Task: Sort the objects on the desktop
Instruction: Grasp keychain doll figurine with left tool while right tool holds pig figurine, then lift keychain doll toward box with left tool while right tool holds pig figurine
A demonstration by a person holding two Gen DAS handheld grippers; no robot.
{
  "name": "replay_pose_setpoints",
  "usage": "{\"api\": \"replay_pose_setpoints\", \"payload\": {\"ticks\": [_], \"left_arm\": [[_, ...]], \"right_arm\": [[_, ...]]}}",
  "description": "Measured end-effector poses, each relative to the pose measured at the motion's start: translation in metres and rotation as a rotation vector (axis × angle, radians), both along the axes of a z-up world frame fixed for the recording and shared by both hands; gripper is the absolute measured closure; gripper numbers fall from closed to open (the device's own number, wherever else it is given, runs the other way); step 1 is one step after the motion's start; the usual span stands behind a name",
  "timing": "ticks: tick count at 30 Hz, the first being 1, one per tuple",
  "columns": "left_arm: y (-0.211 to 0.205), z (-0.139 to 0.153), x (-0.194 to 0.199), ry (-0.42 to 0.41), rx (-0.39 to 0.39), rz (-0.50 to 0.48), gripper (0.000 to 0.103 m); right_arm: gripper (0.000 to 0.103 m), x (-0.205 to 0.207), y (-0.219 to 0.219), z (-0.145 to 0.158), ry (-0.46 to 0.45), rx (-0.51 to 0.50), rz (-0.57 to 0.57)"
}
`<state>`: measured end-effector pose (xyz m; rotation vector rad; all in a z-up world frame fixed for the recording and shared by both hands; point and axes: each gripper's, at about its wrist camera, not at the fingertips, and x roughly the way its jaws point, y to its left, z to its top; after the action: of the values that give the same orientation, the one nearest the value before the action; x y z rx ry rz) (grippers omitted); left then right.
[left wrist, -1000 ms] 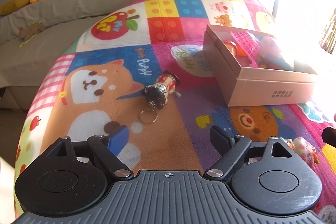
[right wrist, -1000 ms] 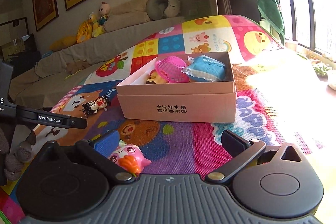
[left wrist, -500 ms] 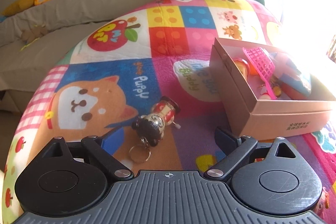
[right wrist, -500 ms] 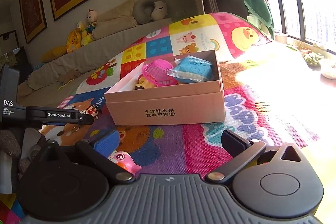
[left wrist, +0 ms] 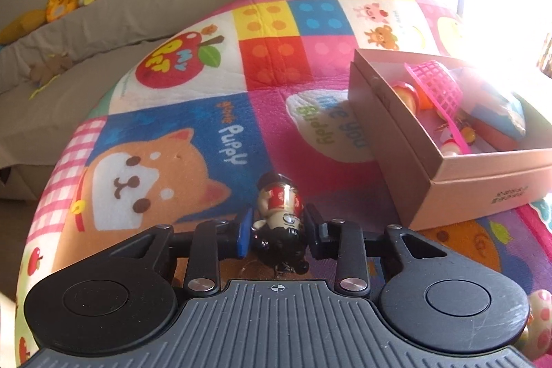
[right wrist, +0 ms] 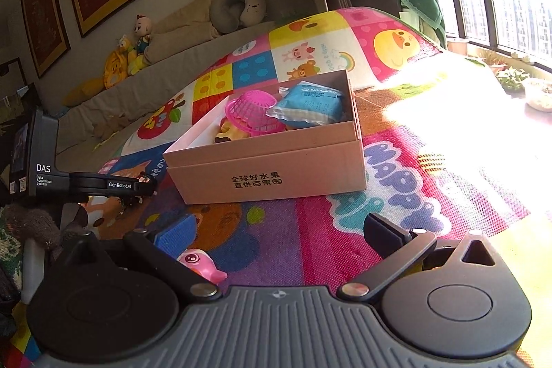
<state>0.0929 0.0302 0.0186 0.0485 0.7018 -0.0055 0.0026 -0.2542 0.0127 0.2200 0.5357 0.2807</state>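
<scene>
On the patchwork cartoon-print play mat (left wrist: 276, 64), beside the open pink cardboard box (left wrist: 459, 192), the left gripper (left wrist: 277, 231) has its two fingers set on either side of a small doll keychain with a black glossy head and red patterned body (left wrist: 281, 212); the blue pad (left wrist: 245, 231) and the opposite black pad lie at or very near the head, so the grip appears closed on the figure, though firm contact cannot be confirmed. The doll lies on the mat, its metal ring hidden under the gripper body. The box already holds a pink plastic mesh basket (right wrist: 253, 112), a blue foil packet (right wrist: 308, 102) and a small yellow toy that is only partly seen. The right gripper (right wrist: 276, 231) hovers with its fingers wide apart and empty, near a pink plastic fish-like toy (right wrist: 200, 266) lying on the mat just beside its blue-padded finger. Step in hand, as judged: grasping the keychain for transfer to the box. The next move would call for a lift clear of the mat, travel to the right over the near box wall, and release into the free space at the box's near end; the dangling ring may snag on the rim, and the rounded glossy head may slip between the pads.
</scene>
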Motion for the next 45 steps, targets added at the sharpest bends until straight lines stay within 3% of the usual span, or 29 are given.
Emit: {"api": "replay_pose_setpoints", "payload": {"ticks": [7, 9, 11, 17, 23, 26, 31, 32, 37, 41, 44, 45], "left_arm": [[-0.019, 0.002, -0.075, 0.055, -0.067, -0.219, 0.068], [-0.02, 0.002, -0.091, 0.045, -0.051, -0.246, 0.063], [-0.019, 0.002, -0.098, 0.037, -0.02, -0.235, 0.059], [0.004, 0.005, -0.108, 0.036, 0.001, -0.171, 0.033], [0.021, 0.009, -0.113, 0.025, 0.107, -0.078, 0.019], [0.03, 0.01, -0.115, 0.032, 0.096, -0.039, 0.018], [0.04, 0.016, -0.116, 0.084, -0.167, -0.097, 0.014], [0.035, 0.016, -0.115, 0.084, -0.179, -0.105, 0.014], [0.004, 0.008, -0.097, 0.071, -0.135, -0.133, 0.014], [-0.01, 0.004, -0.084, 0.073, -0.136, -0.171, 0.021], [-0.014, 0.001, -0.08, 0.076, -0.112, -0.162, 0.034], [-0.014, 0.0, -0.081, 0.073, -0.103, -0.162, 0.033]], "right_arm": [[0.0, -0.001, 0.003, 0.005, 0.0, -0.036, 0.027], [0.0, -0.002, 0.004, 0.008, -0.009, -0.043, 0.03], [0.0, -0.002, 0.003, 0.012, -0.008, -0.045, 0.036], [0.0, -0.004, -0.004, 0.019, -0.018, -0.105, -0.004], [0.0, 0.014, -0.025, 0.011, 0.088, -0.091, -0.156], [0.0, 0.025, -0.033, -0.001, 0.18, -0.033, -0.178], [0.0, 0.026, -0.031, -0.008, 0.205, -0.023, -0.179], [0.0, 0.025, -0.031, -0.009, 0.202, -0.022, -0.182], [0.0, 0.022, -0.032, -0.01, 0.192, -0.009, -0.18], [0.0, 0.023, -0.032, -0.008, 0.194, -0.033, -0.137], [0.0, 0.022, -0.027, 0.001, 0.187, 0.006, 0.061], [0.0, 0.019, -0.02, 0.006, 0.167, -0.002, 0.115]]}}
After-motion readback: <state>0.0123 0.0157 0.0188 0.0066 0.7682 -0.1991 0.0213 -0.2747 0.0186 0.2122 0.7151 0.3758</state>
